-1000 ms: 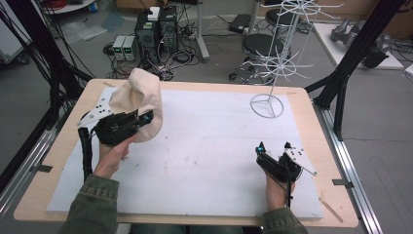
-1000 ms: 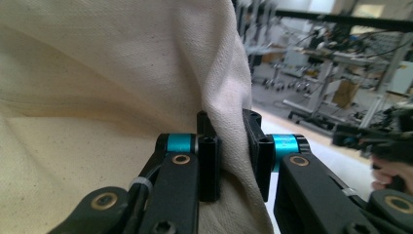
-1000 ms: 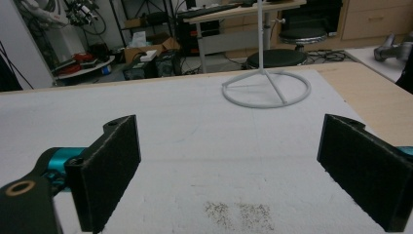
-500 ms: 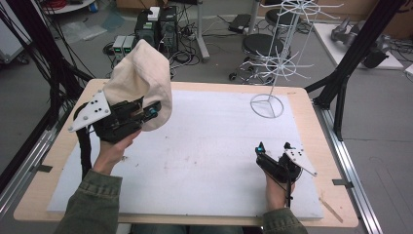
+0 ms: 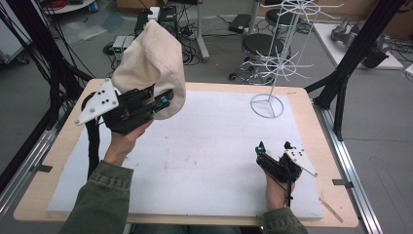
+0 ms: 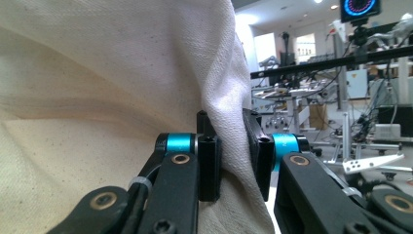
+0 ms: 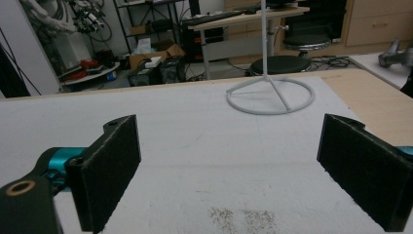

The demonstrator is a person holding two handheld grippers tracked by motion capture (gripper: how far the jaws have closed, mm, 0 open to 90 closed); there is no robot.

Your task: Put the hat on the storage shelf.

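- High view: the left gripper [image 5: 163,100] holds a cream cloth bag [image 5: 151,66] lifted above the white surface [image 5: 204,156].
- Left gripper view: the fingers [image 6: 209,165] pinch a fold of the bag [image 6: 97,97].
- Right gripper view: the right gripper [image 7: 229,170] has its fingers spread wide above the surface, facing the wire stand [image 7: 270,97].

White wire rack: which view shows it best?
High view: the white wire rack stands whole at the table's far right, ring base to prongs. The right gripper view catches its base ring and lower pole. The left gripper view is mostly cream cloth.
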